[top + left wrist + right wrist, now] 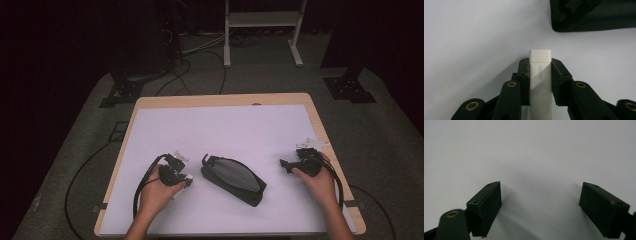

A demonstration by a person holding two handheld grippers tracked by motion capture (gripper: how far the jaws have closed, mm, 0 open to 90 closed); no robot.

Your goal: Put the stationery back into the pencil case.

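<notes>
The black pouch (233, 178) lies mid-table, its long axis slanting from near the left tongs (186, 179) away to the lower right, just beside them as they clamp a white block (539, 72), while the right tongs (284, 165) gape empty farther off.

The high view looks forward and down from above the person's side onto the whole white surface (220, 125). Each gripper view sits close over that surface, looking along its own jaws; the left one shares the black pouch (594, 15) with the high view.
</notes>
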